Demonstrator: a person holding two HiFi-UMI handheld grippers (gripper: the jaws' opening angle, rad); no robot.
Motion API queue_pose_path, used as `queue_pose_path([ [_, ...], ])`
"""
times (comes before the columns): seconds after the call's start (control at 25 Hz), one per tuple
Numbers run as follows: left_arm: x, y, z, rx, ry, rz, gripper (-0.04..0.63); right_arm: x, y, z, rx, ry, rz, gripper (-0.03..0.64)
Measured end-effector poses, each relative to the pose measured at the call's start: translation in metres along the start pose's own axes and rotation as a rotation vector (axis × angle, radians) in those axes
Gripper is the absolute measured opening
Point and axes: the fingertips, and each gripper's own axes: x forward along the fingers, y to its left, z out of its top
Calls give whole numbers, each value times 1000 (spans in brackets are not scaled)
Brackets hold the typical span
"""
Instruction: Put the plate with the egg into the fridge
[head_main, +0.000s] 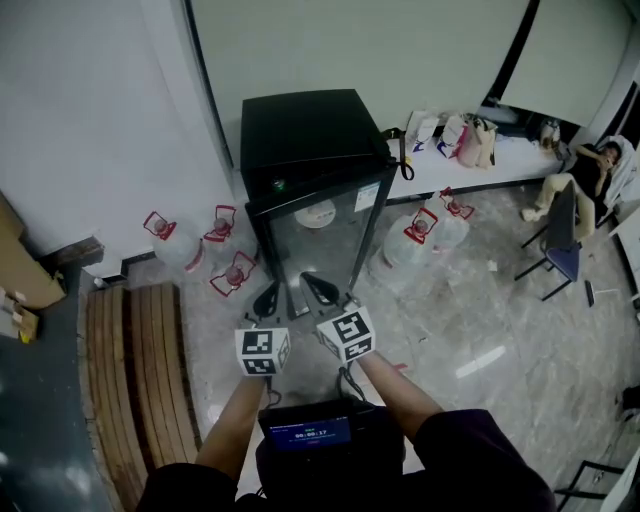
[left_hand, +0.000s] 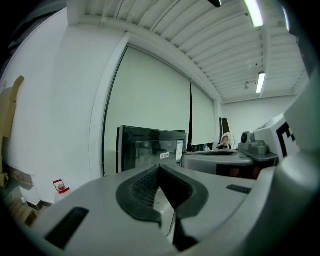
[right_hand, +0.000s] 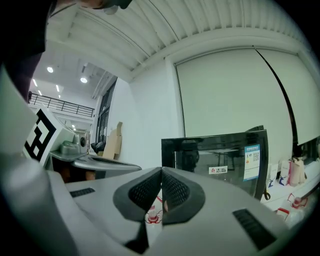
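Closest to the head camera, a small device with a lit blue screen (head_main: 308, 432) sits at the person's chest, between two forearms that stretch forward and draw slightly together. Just ahead, the left gripper (head_main: 266, 298) and the right gripper (head_main: 321, 289) are held side by side, close but apart, roughly level, both pointing at the fridge (head_main: 312, 150). Each gripper view shows its ribbed black pads pressed together with nothing between them, so both sets of jaws are closed and empty. Wooden slats (head_main: 135, 370) cover the floor to the left. Beyond the fingertips stands the black fridge with its glass door closed. A white round shape, apparently the plate (head_main: 316, 212), shows behind the glass on an upper level; whether the egg is on it cannot be made out. Red-handled water jugs (head_main: 234, 272) stand on the floor either side of the fridge. Farther back, bags (head_main: 455, 133) sit on a white ledge, and a seated person (head_main: 590, 170) is at the far right.
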Motion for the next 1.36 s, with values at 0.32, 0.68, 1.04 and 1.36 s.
queue_pose_path([
  [0.32,22,-11,12,5,-25,25,9,0,-13,7,-19,-36,39,8],
  [0.68,35,-19,13,27,-18,36,9,0,-32,13,-15,-68,36,9],
  [1.04,40,-27,16,45,-25,30,9,-6,-44,11,-6,-63,27,8],
  [1.36,45,-40,20,58,-37,19,9,-13,-55,16,-5,-67,23,8],
])
